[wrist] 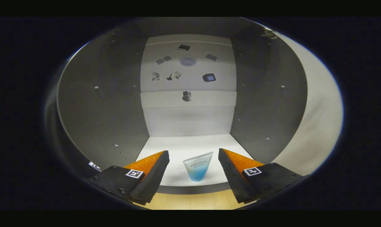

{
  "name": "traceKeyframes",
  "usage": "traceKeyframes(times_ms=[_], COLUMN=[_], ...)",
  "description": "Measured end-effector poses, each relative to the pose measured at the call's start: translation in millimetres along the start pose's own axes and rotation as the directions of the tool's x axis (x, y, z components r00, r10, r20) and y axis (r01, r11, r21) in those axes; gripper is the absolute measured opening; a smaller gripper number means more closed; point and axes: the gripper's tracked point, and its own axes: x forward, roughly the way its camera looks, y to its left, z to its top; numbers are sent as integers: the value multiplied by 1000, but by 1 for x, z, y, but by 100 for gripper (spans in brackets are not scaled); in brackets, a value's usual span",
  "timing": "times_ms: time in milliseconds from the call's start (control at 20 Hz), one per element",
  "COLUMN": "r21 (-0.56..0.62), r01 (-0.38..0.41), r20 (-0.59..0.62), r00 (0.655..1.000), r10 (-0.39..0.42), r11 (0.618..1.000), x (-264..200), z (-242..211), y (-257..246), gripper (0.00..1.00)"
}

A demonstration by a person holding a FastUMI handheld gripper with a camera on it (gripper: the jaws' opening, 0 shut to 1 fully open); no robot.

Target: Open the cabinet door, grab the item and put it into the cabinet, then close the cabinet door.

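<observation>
I've got the claw (pixel 193 168) spread wide open, fingers (pixel 152 170) clear of everything. The blue-and-white cosmetic tube (pixel 198 170) stands cap-down between them, touching neither, near the front edge of the cabinet (pixel 102 104) floor. Beyond it, small dark stickers (pixel 188 61) dot the white back panel.

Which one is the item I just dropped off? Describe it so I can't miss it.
Look into the open cabinet, down to its white floor near the front edge. There stands a small tube, between the fingers of the open gripper, touching neither. It alone is translucent, fading to blue at its narrow base.
</observation>
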Motion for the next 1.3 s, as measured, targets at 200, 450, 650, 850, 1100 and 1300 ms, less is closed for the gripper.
traceKeyframes(times_ms=[200,450,650,850,1100,1300], r21=[-18,-16,-9,-12,40,98], r01=[-22,-56,-33,1,33,101], r20=[81,138,178,163,156,167], r00=[996,989,983,987,987,979], r10=[24,58,34,1,-39,-116], r11=[1000,998,999,1000,999,990], x=[-50,-127,-191,-245,-311,-358], z=[-4,-19,-42,-83,-123,-136], y=[12,24,17,6,-18,-57], gripper=[99,99,100,100,100,100])
